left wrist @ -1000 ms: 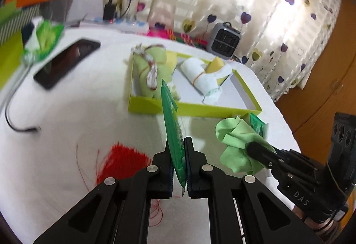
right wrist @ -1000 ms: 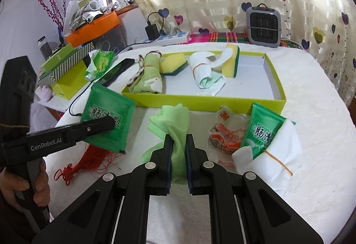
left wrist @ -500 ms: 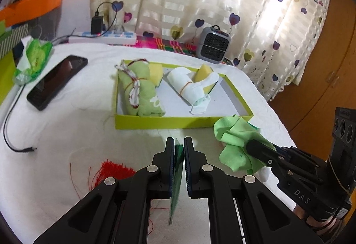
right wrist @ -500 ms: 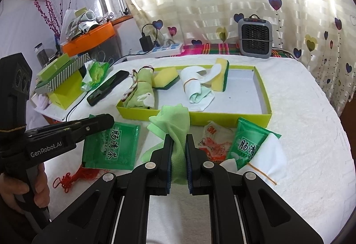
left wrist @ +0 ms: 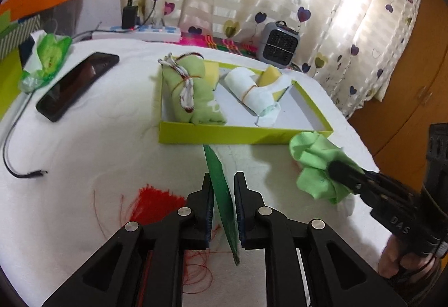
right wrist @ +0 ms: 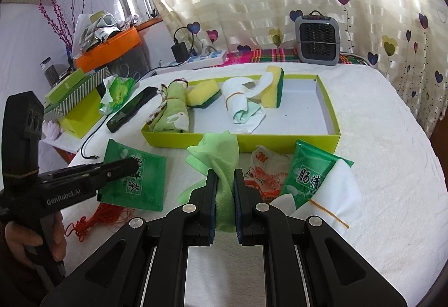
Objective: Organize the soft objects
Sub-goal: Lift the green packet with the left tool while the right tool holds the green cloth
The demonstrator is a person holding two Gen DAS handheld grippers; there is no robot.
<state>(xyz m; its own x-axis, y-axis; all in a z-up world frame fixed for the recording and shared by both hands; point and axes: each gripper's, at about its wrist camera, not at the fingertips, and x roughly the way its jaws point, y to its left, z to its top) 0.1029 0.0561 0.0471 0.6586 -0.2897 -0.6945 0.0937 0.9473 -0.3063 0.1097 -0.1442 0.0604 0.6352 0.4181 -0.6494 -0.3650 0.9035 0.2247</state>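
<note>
My left gripper (left wrist: 223, 181) has its jaws a little apart around a flat green packet (left wrist: 221, 195), seen edge-on; in the right wrist view the packet (right wrist: 134, 181) lies over a red tassel. My right gripper (right wrist: 224, 176) is shut on a light green cloth (right wrist: 221, 158) and holds it in front of the yellow-green tray (right wrist: 330, 116); the cloth also shows in the left wrist view (left wrist: 316, 164). The tray holds a tied green towel roll (right wrist: 172, 113), two yellow sponges and a white banded roll (right wrist: 238, 99).
A second green packet (right wrist: 308, 175), a white banded cloth (right wrist: 336, 195) and a 3M wrapper (right wrist: 266, 167) lie right of the cloth. A black phone (left wrist: 77, 85), a cable, a red tassel (left wrist: 154, 203), a small heater (right wrist: 317, 38) and boxes at left.
The left gripper's jaws have opened slightly and the green packet has dropped lower onto the tassel. The right gripper still holds the green cloth, a little closer to the tray.
</note>
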